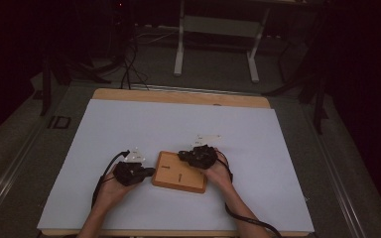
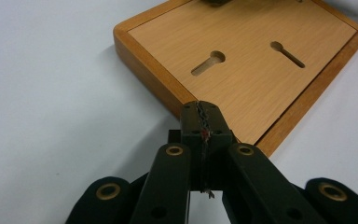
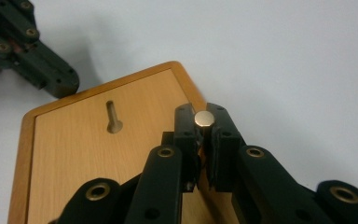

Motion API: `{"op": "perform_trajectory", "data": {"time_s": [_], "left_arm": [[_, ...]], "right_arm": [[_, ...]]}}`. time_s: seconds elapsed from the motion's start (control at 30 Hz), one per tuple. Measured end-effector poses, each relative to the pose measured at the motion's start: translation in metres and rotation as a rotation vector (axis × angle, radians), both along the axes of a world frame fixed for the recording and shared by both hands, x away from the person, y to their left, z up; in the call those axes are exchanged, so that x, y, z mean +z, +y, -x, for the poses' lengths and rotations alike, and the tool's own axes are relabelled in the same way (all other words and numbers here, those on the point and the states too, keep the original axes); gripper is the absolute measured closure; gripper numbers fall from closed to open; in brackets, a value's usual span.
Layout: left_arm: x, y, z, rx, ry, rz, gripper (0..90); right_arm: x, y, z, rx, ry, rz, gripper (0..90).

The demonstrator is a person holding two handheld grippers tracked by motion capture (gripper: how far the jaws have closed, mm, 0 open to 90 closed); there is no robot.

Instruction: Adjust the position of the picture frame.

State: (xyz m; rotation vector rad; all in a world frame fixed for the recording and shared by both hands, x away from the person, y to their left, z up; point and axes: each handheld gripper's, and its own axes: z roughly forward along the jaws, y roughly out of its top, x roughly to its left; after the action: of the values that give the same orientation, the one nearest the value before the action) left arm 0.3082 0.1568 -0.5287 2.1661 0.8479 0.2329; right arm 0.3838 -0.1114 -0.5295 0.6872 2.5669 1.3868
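Note:
A flat wooden board [image 1: 174, 176] with a raised rim lies on the white sheet near the front middle. Its face has two keyhole slots [image 2: 208, 62] [image 2: 287, 54]. My left gripper [image 1: 150, 171] is at the board's left edge with its jaws shut together [image 2: 201, 112] and nothing between them; I cannot tell whether it touches the rim. My right gripper [image 1: 182, 155] hovers over the board's far right corner, shut on a small brass round-headed pin [image 3: 204, 119]. In the right gripper view, one slot [image 3: 113, 117] and the left gripper [image 3: 63, 84] lie beyond the board.
The white sheet [image 1: 129, 129] covers most of the wooden table [image 1: 178, 95]. Behind the table a white metal stand [image 1: 179, 49] and loose cables [image 1: 129, 64] sit on the dark floor. Each gripper's cable trails toward the front edge.

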Motion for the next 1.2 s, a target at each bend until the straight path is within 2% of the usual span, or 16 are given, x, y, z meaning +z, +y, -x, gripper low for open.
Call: {"op": "perform_trajectory", "data": {"time_s": [0.1, 0.6, 0.63, 0.67, 1.1, 1.2], "left_arm": [[-0.001, -0.001, -0.001, -0.014, 0.012, 0.019, 90.0], [-0.001, -0.001, 0.001, -0.03, 0.005, 0.011, 90.0], [0.0, 0.0, 0.003, -0.056, -0.004, 0.007, 90.0], [0.0, 0.0, 0.003, -0.058, -0.006, 0.008, 90.0], [0.0, 0.003, 0.0, -0.057, -0.011, 0.014, 89.7], [0.002, 0.005, 0.001, -0.069, -0.01, 0.034, 89.7]], "right_arm": [[-0.002, -0.003, 0.0, -0.003, 0.012, -0.019, 84.0], [-0.002, -0.004, -0.007, 0.036, 0.02, -0.028, 83.9], [-0.002, -0.002, -0.01, 0.061, 0.019, -0.032, 83.9], [-0.002, -0.002, -0.01, 0.066, 0.019, -0.029, 83.8], [-0.003, 0.001, -0.018, 0.116, 0.028, -0.039, 83.6], [-0.003, 0.003, -0.02, 0.133, 0.032, -0.043, 83.5]]}}
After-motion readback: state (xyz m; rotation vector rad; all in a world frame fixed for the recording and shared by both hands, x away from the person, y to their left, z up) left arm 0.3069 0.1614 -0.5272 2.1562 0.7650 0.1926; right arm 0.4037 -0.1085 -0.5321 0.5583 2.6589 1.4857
